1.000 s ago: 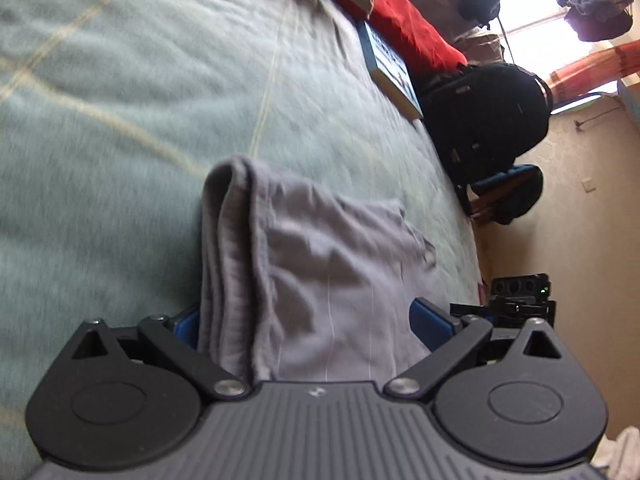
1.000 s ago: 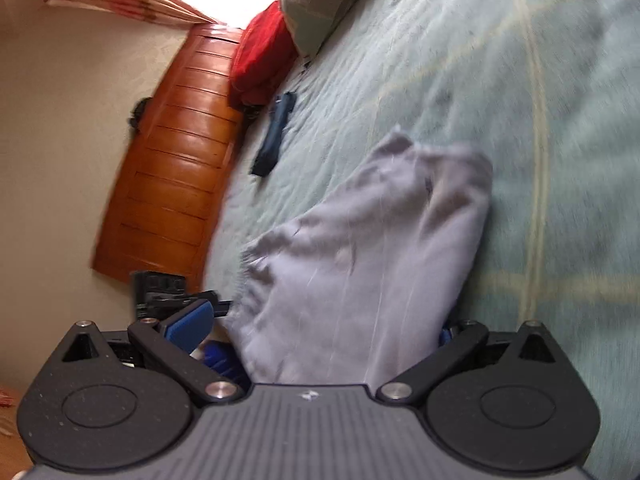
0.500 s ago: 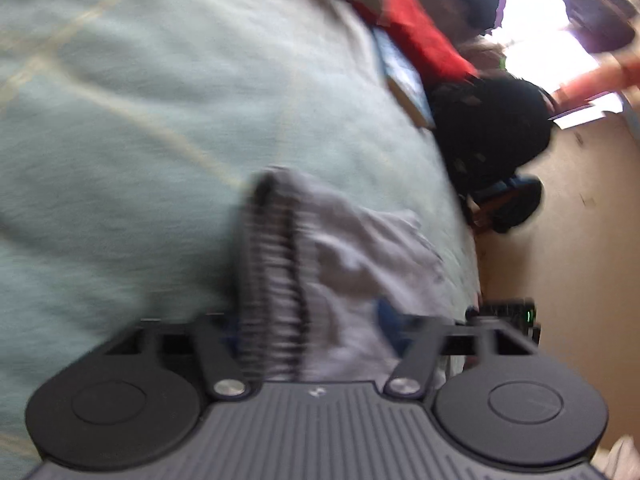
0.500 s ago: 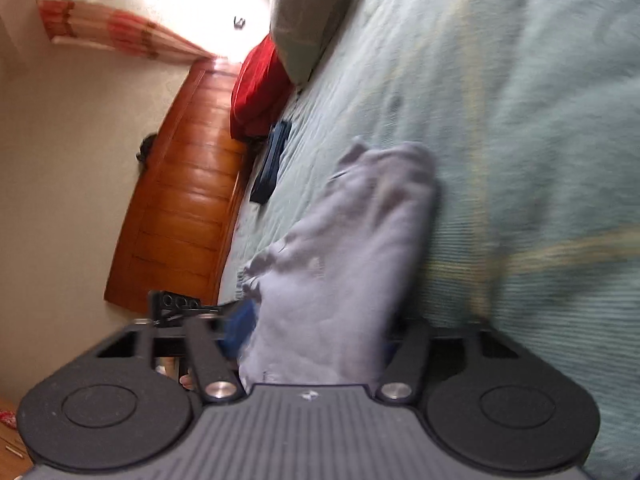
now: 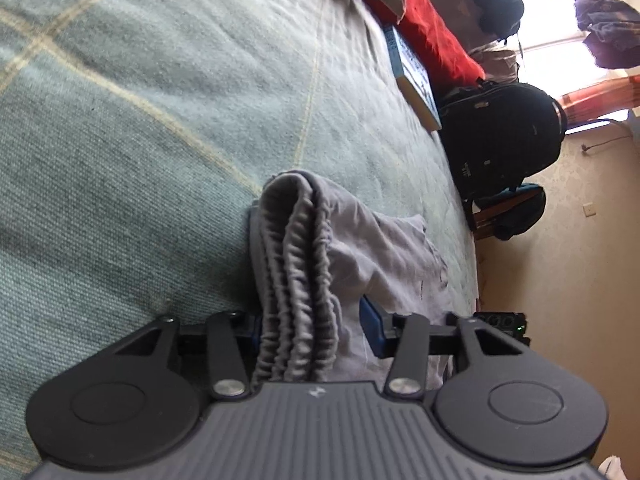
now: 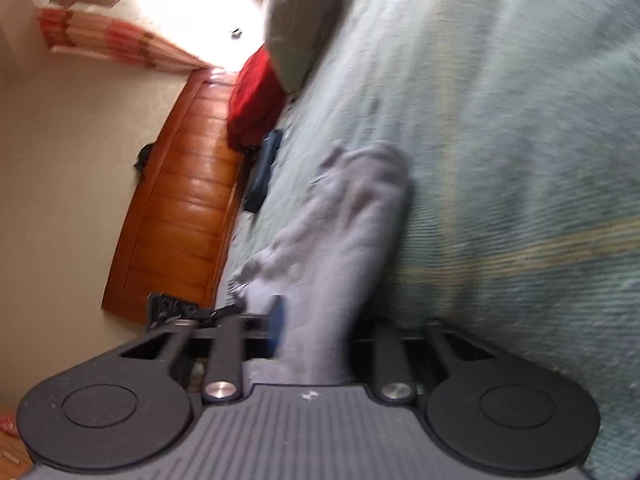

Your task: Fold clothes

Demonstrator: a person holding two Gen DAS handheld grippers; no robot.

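In the left wrist view, the pale green bedspread with thin yellow lines fills the left side; at centre the left gripper is clamped on the gathered elastic waistband of the grey garment, which bunches in ridged folds between the blue pads and spreads out flat on the bedspread beyond; to the right lie a book near the bed edge, a red cushion and a black backpack by the wall. In the blurred right wrist view, a wooden headboard stands at left; the right gripper is closed on the grey garment, whose cloth rises from between its fingers; the bedspread lies to the right.
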